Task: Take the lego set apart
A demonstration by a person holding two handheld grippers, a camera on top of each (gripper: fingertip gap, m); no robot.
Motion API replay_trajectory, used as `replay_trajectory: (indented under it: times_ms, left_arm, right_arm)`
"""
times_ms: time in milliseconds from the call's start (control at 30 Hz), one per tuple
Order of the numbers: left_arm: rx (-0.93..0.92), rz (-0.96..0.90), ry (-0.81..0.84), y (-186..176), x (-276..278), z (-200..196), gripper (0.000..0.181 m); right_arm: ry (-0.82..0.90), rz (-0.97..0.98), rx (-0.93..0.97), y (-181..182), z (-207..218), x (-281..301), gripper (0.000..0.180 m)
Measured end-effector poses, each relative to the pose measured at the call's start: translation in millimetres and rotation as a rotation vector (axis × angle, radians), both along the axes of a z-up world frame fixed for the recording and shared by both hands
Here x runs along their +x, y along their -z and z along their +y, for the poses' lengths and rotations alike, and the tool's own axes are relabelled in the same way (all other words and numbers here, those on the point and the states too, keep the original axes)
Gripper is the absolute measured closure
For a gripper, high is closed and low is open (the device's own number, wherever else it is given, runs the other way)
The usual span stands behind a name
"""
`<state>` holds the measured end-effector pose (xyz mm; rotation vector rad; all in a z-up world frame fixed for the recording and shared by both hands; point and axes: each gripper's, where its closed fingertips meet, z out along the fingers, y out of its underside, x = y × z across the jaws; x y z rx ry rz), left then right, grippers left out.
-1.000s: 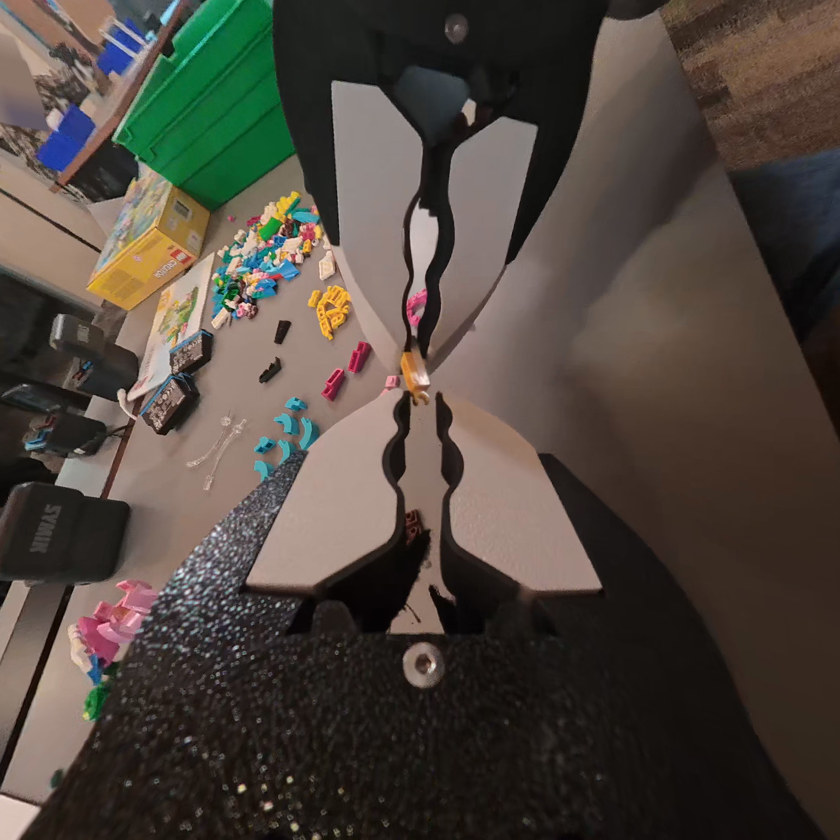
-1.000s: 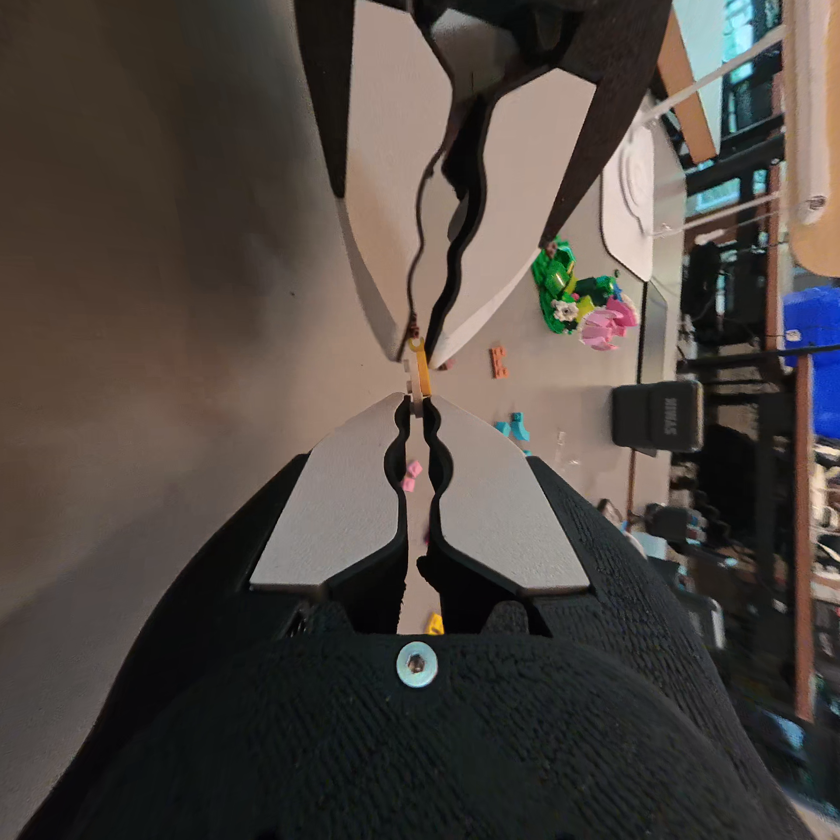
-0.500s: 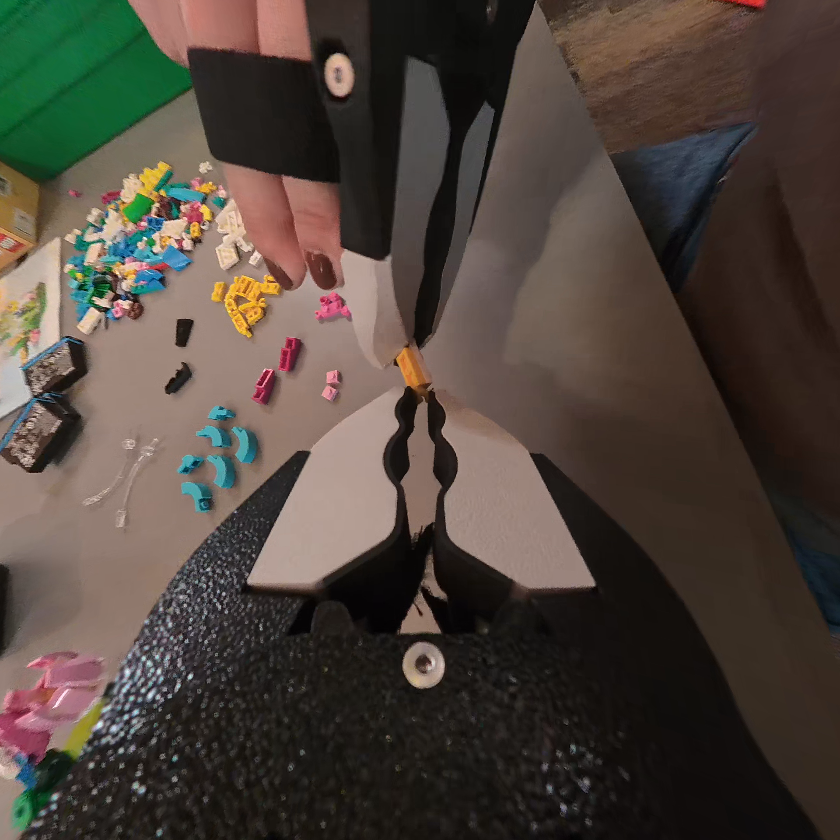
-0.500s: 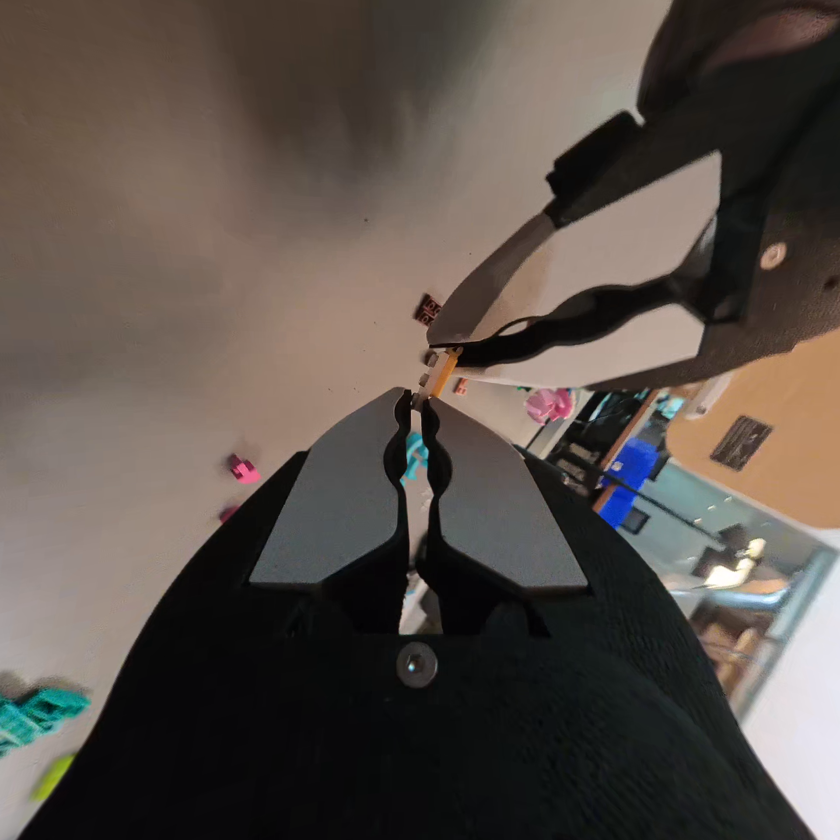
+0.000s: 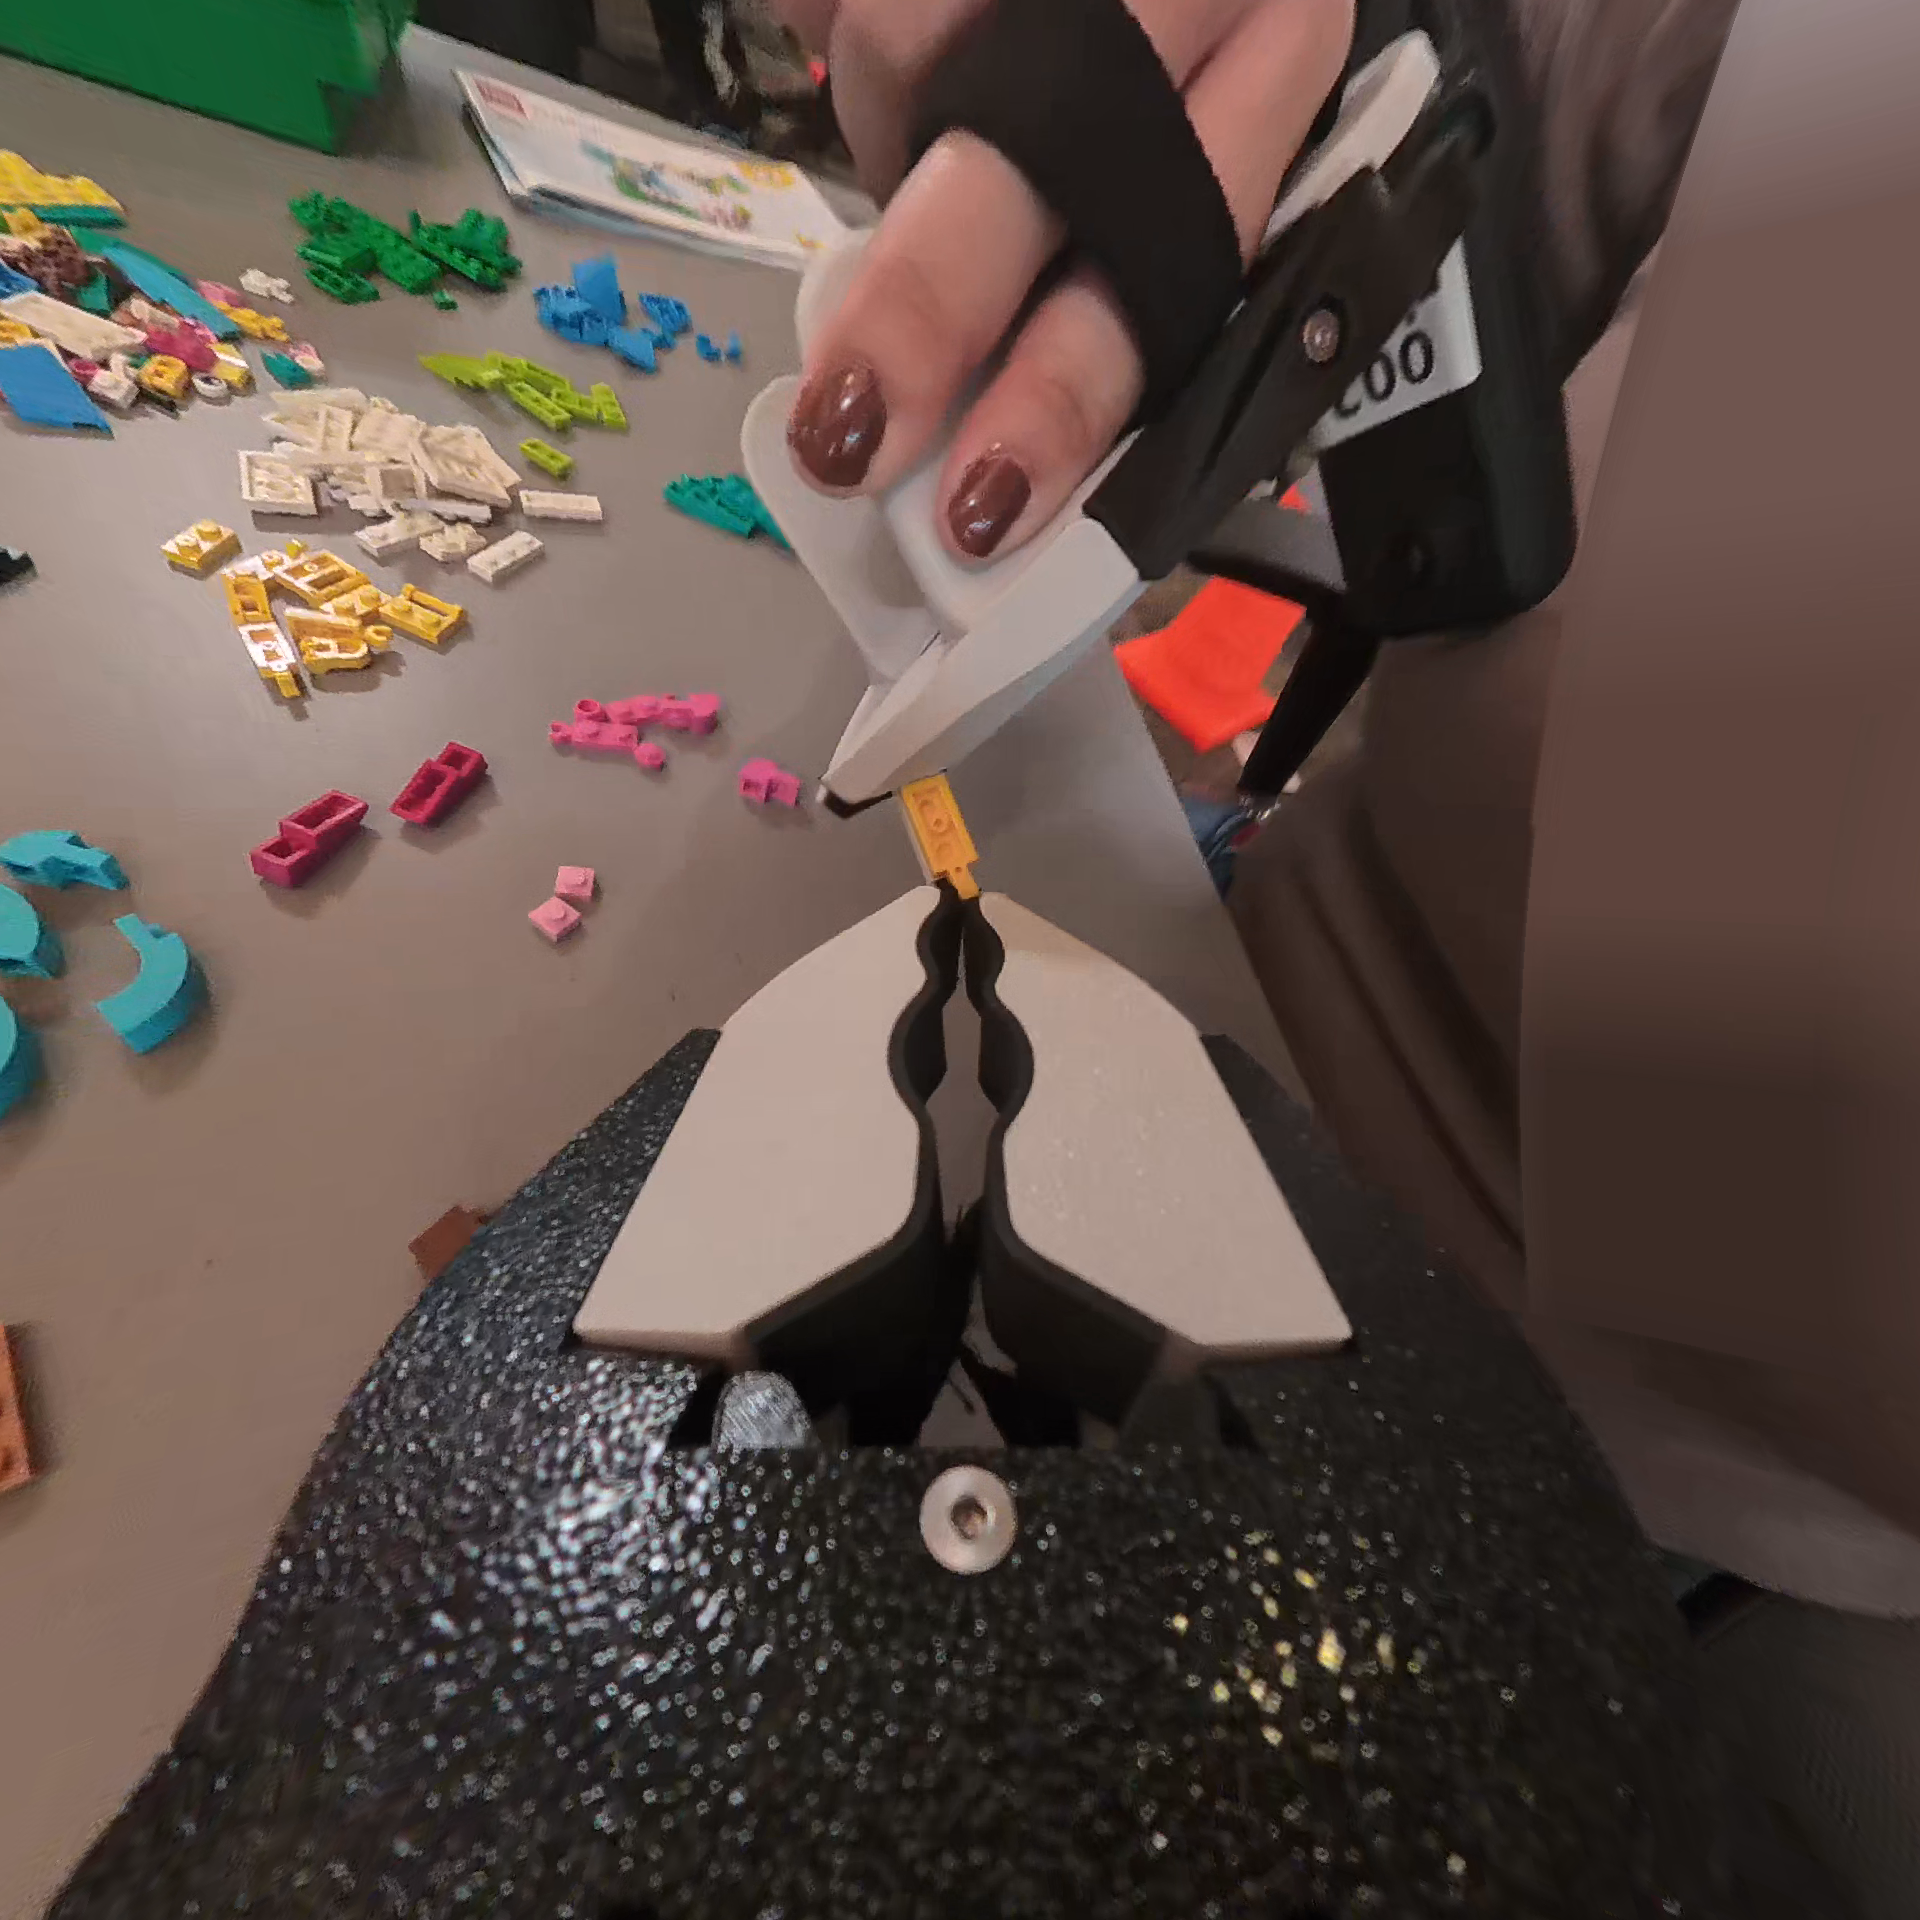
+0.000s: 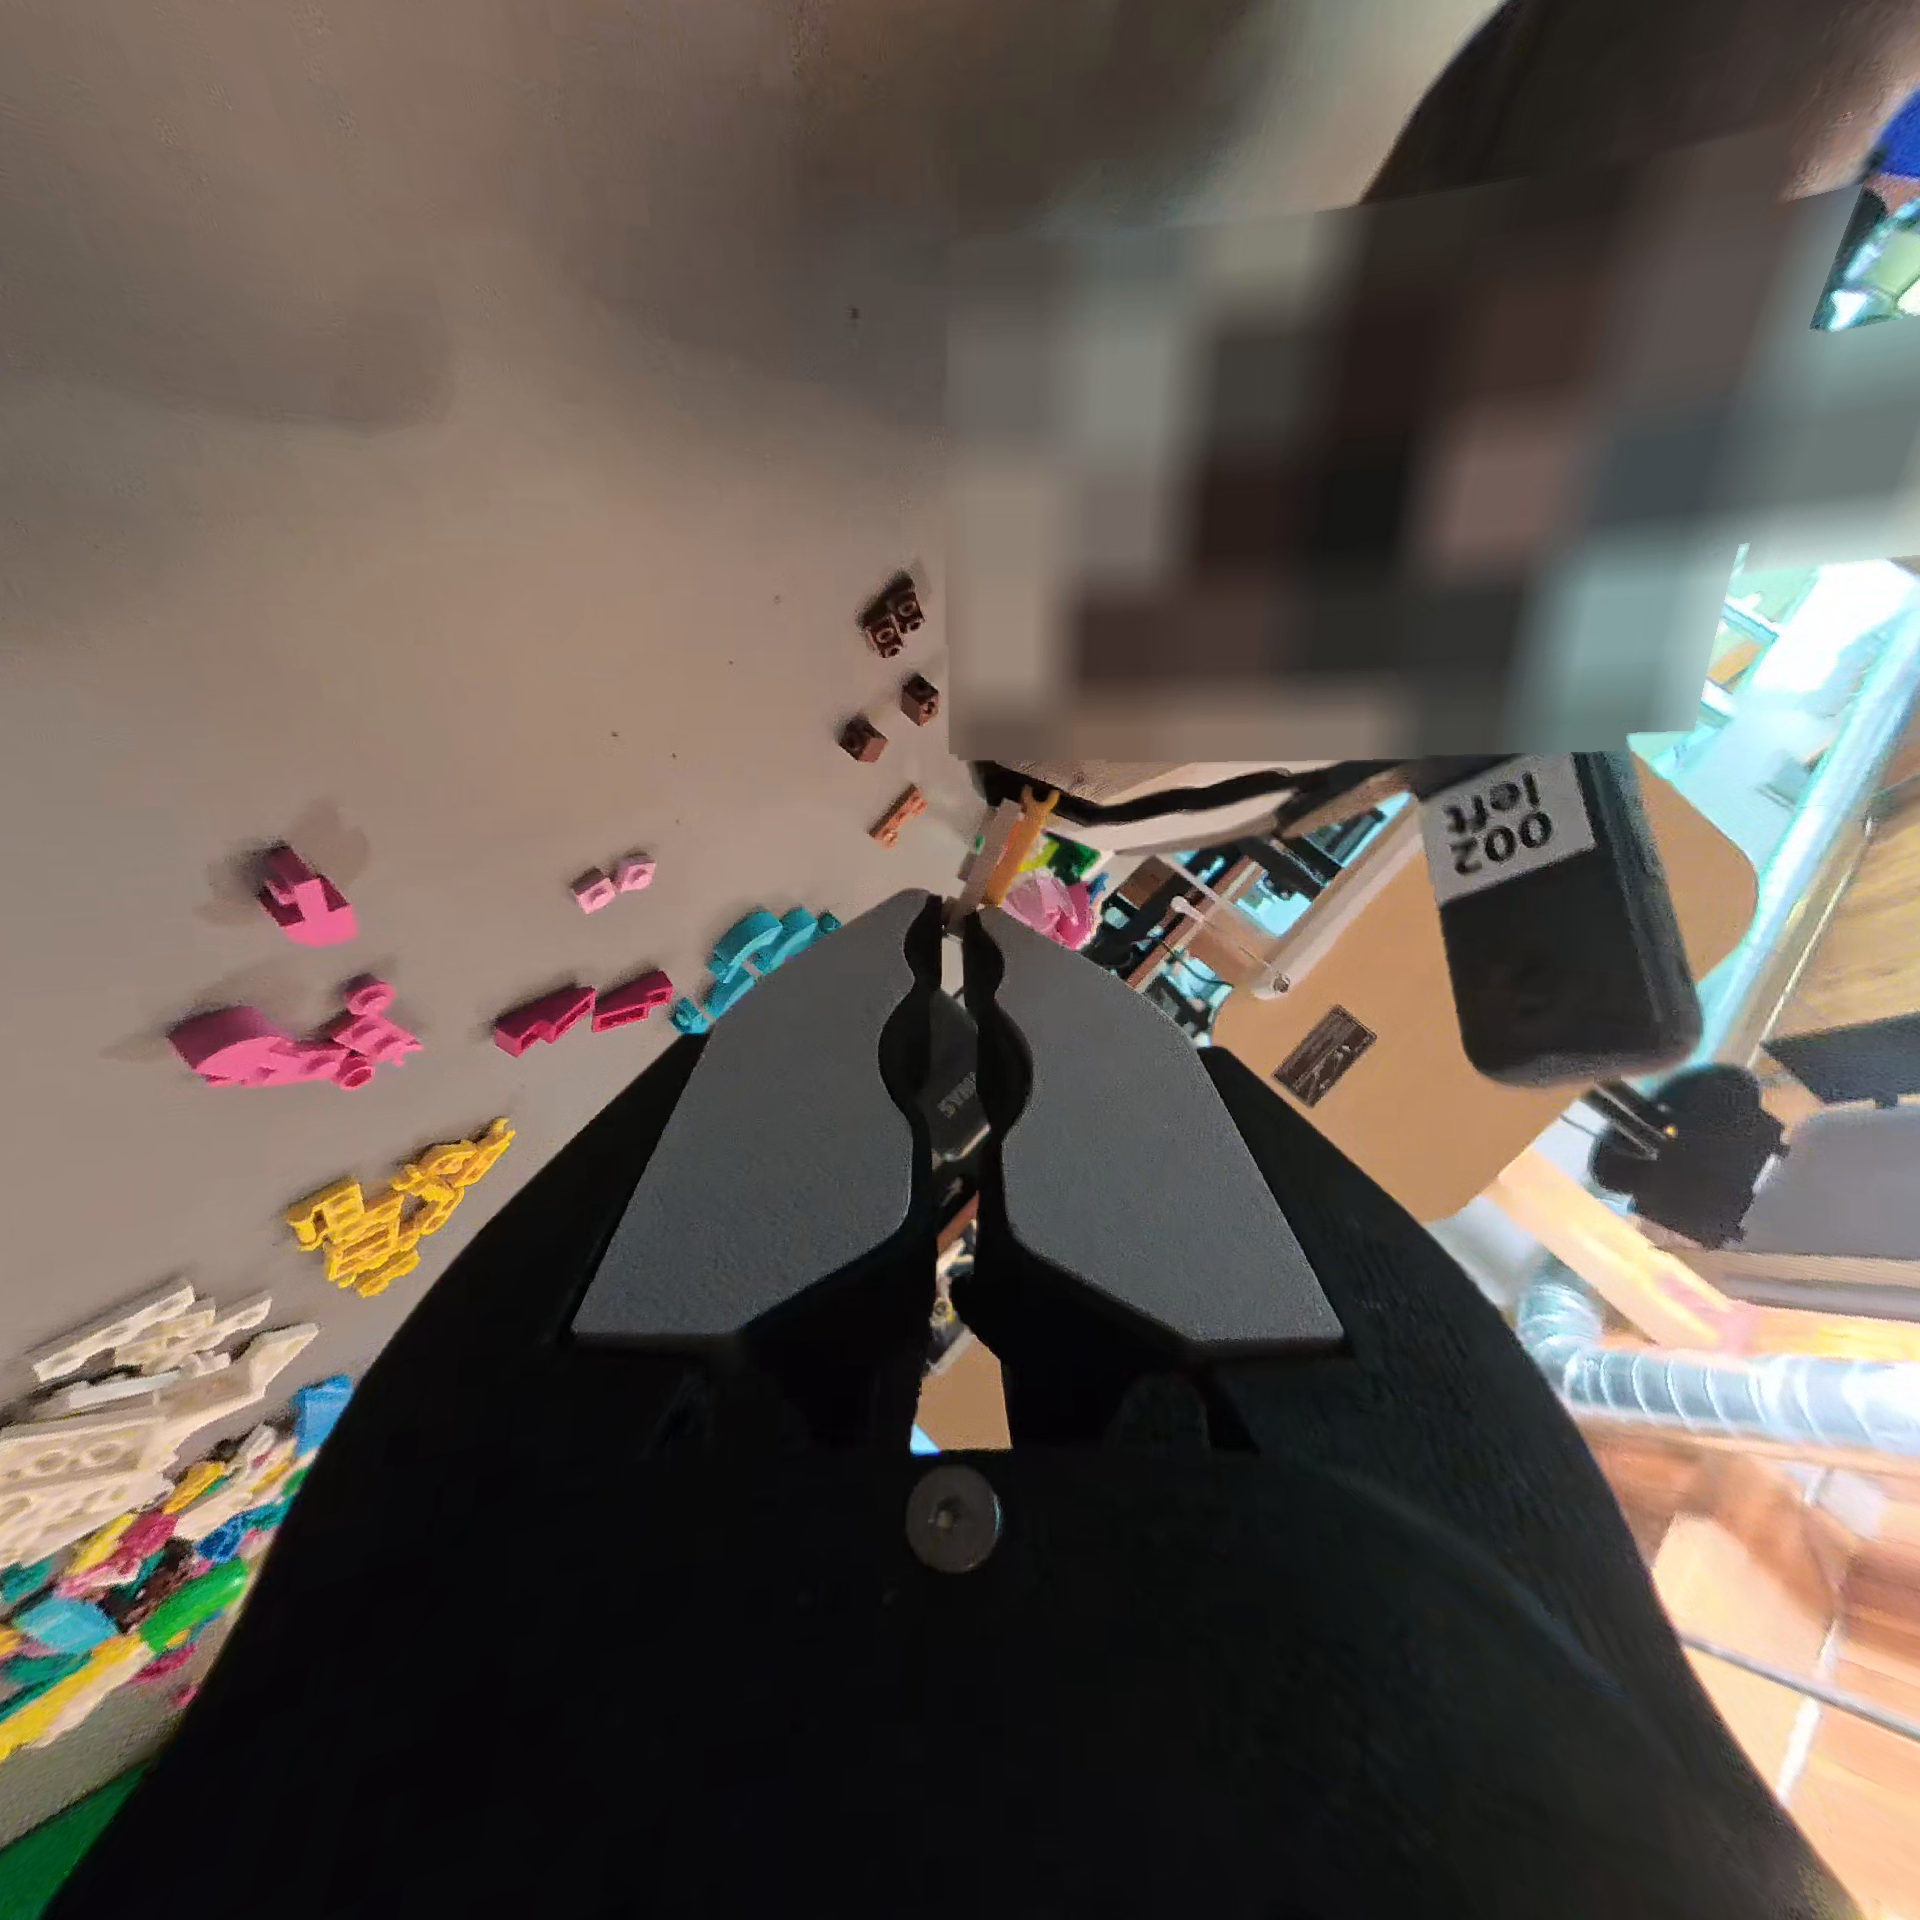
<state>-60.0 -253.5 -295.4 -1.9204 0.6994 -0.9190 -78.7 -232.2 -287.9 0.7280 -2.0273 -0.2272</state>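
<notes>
Table (image 5: 436, 1039): grey top spread with loose bricks sorted by colour, white (image 5: 395, 478), yellow (image 5: 312, 613), green (image 5: 405, 244) and blue (image 5: 613, 312) heaps at far left, magenta (image 5: 369, 800) and teal (image 5: 62, 935) nearer.
Containers: a green bin (image 5: 208, 62) at the far left corner; what it holds I cannot tell, only its wall shows. A booklet (image 5: 644, 171) lies beside it.
Left gripper (image 5: 958, 902): fingers clenched tight on the near end of the small yellow piece (image 5: 940, 836).
Right gripper (image 5: 847, 802): coming in from the far side, a hand (image 5: 966, 301) on it, tips pinched on the far end of that same piece.
Right gripper, own camera (image 6: 954, 914): jaws nearly closed on a pale sliver stacked against the yellow one.
Task's thing: the small yellow piece, held up off the table between both sets of tips, near the table's right edge.
Step in hand: looks like the prying of two thin stuck plates.
Next move: likely a twist or peel in opposite directions, with both grips firm; these slivers could spring loose.
</notes>
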Motion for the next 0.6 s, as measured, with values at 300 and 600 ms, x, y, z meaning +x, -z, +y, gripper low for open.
replay_trajectory:
  times_ms: [300,600]
  left_arm:
    - [0.147,-0.028,-0.154,-5.2,-8.5,12.8,0.181]
    - [0.113,-0.129,-0.270,-8.8,-18.5,22.1,0.181]
  right_arm:
    - [0.328,-0.139,-0.470,5.1,13.1,-5.5,0.177]
    - [0.374,0.015,-0.312,1.7,24.8,-14.4,0.178]
